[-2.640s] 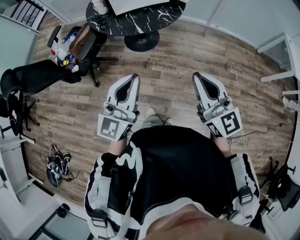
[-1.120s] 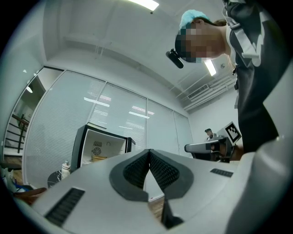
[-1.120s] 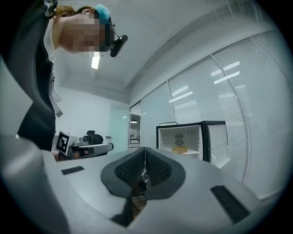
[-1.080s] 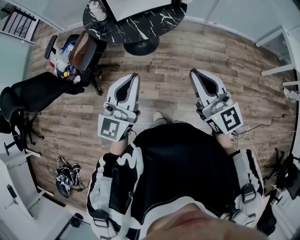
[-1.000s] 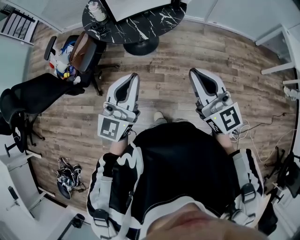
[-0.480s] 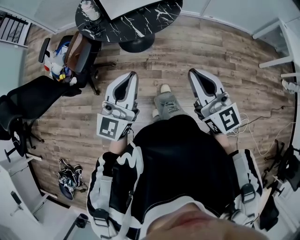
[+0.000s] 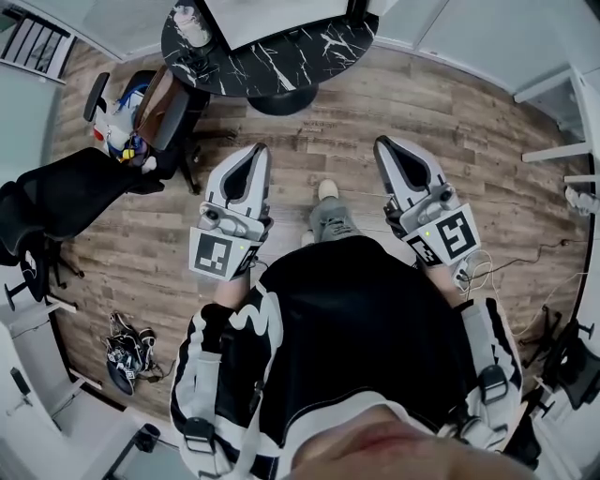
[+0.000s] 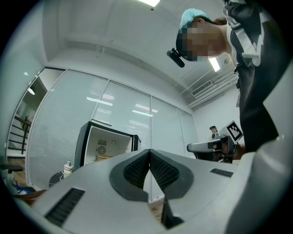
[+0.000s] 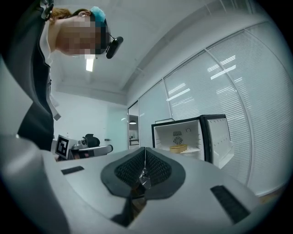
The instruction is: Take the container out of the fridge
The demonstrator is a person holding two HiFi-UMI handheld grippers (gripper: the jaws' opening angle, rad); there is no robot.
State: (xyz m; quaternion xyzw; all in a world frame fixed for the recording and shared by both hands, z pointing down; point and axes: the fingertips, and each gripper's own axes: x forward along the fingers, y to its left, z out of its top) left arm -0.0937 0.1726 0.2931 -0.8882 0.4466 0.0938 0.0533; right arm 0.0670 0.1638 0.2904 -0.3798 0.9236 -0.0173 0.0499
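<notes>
A small black fridge point(image 9: 187, 136) stands with its door point(image 9: 220, 137) swung open to the right. On its shelf sits a yellow container point(image 9: 178, 148). The left gripper view also shows the fridge point(image 8: 107, 145), some way ahead. From the head view, my left gripper point(image 7: 254, 150) and right gripper point(image 7: 383, 143) are held side by side at waist height over the wooden floor. They point toward a round black marble table point(image 7: 272, 56). Both are shut with nothing in them, far from the fridge. The jaws meet closed in the left gripper point(image 8: 149, 151) and right gripper point(image 9: 144, 150) views.
A white bottle point(image 7: 194, 17) stands on the table's left part. Black office chairs point(image 7: 75, 187) and a chair loaded with items point(image 7: 150, 94) are at the left. Shoes point(image 7: 122, 342) lie on the floor at lower left. Cables point(image 7: 497, 267) and white furniture point(image 7: 562, 122) are at the right.
The person has stepped forward: a leg and shoe now show between the grippers. Both grippers have stayed shut and level.
</notes>
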